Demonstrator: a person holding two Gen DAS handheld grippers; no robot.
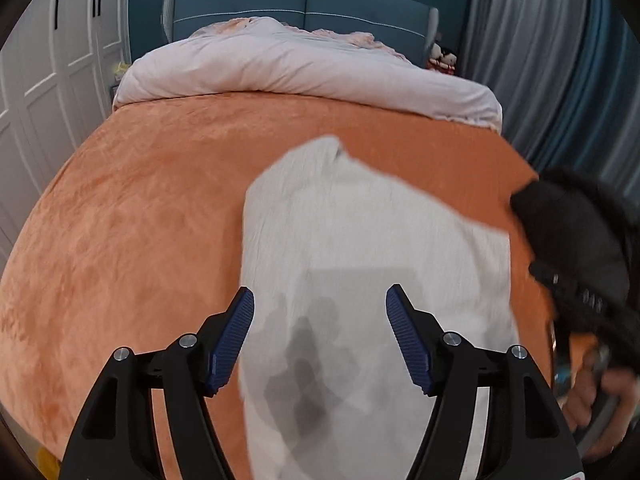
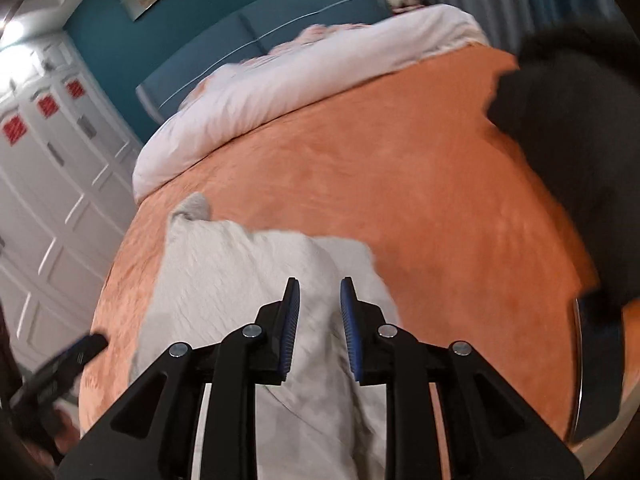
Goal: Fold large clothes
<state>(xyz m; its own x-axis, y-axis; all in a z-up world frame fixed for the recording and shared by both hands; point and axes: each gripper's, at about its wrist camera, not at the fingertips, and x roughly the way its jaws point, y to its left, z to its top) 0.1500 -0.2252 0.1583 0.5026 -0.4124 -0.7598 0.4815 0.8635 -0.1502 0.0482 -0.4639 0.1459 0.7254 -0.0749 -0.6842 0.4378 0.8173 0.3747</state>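
Observation:
A pale grey-white garment [image 1: 360,248] lies on the orange blanket [image 1: 140,240], and a dark print shows through its near end. My left gripper [image 1: 320,289] hovers over that end with its blue pads wide apart and nothing between them. In the right wrist view the same garment [image 2: 224,272] lies crumpled, one corner sticking up at the far left. My right gripper [image 2: 320,280] sits low over it with a narrow gap between the pads. A ridge of cloth runs under the gap, and the pads do not press on it.
A white duvet [image 1: 300,68] is bunched at the head of the bed by the blue headboard [image 1: 304,4]. A black bulky shape [image 2: 560,140] sits at the blanket's right edge. White wardrobe doors [image 2: 52,184] stand to the left and curtains [image 1: 540,60] to the right. A hand [image 1: 612,400] shows at the right rim.

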